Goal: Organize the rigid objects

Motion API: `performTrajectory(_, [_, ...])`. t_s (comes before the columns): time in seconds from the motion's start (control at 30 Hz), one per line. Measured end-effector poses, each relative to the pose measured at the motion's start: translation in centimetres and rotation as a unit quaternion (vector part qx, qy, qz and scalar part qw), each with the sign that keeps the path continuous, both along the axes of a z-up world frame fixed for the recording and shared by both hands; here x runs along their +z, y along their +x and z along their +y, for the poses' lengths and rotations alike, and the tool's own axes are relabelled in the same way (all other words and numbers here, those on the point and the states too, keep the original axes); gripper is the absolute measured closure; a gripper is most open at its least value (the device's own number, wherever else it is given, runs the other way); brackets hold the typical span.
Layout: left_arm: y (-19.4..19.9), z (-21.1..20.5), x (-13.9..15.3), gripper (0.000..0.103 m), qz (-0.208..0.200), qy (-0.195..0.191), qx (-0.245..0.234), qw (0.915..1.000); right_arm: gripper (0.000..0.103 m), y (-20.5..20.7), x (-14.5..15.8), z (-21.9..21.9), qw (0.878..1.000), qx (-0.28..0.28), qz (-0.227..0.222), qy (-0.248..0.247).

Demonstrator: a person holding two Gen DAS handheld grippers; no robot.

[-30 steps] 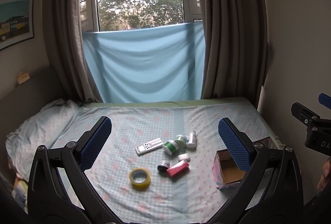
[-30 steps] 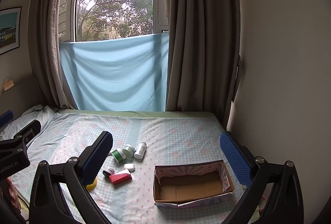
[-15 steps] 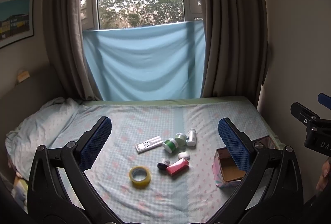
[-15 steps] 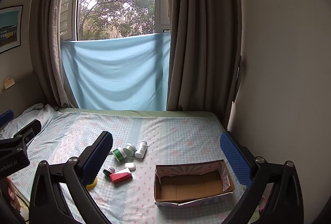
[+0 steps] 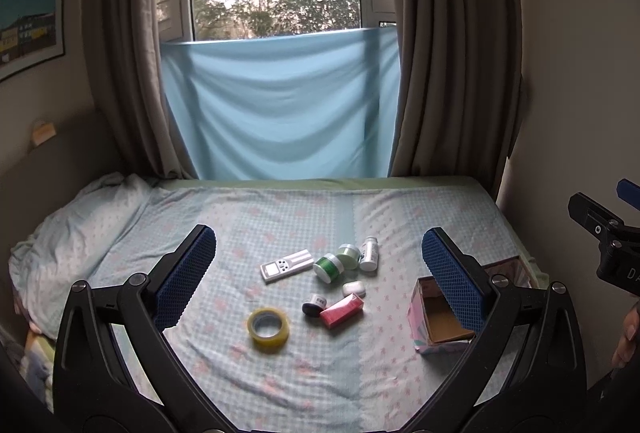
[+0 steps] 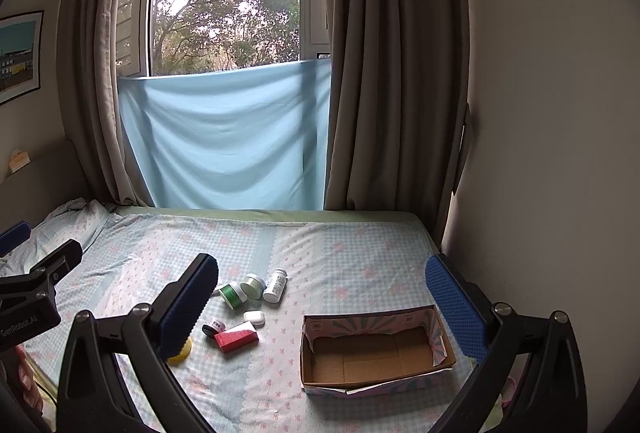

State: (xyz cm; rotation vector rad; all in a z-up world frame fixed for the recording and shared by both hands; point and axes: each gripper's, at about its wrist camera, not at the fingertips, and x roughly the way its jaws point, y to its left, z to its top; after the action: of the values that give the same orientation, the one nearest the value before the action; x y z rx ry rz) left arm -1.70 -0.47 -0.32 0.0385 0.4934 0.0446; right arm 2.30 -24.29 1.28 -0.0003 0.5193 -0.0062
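Blue ribbed pads face each other across a wide gap on both tools: the left gripper (image 5: pixel 320 273) and the right gripper (image 6: pixel 322 297) stand spread and empty, raised above the bed (image 5: pixel 280 385).

Nearest on the checked sheet lies a roll of yellow tape (image 5: pixel 268 324); it looks light and stiff, and is probably best pinched across one wall of the ring. Just beyond it sit a red box (image 5: pixel 342 310) and a small dark-capped jar (image 5: pixel 313 304), touching or nearly so. The box's flat long sides should give the pads a sure hold. A white rounded case (image 5: pixel 354 288) behind them looks smooth and may slip.

To the right, apart from the cluster, the cardboard box (image 6: pixel 376 349) stands open with nothing inside, likely where the items go.

Farther back lie a white remote (image 5: pixel 287 265), a green-lidded jar (image 5: pixel 329 266), a paler jar (image 5: pixel 348 255) and a white bottle (image 5: pixel 369 253) on its side, which could roll.
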Motion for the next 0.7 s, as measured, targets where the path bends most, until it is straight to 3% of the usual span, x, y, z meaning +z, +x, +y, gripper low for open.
performTrajectory(0.37, [4.8, 4.0, -5.5, 0.001, 0.096, 0.016, 0.023, 0.995, 0.0, 5.3, -4.5, 1.9, 0.997, 0.056, 0.062, 0.003])
performTrajectory(0.7, [15.7, 11.2, -12.2, 0.001, 0.175, 0.017, -0.025, 0.9842, 0.0, 14.9, -10.0, 6.4, 0.988, 0.054, 0.145, 0.022])
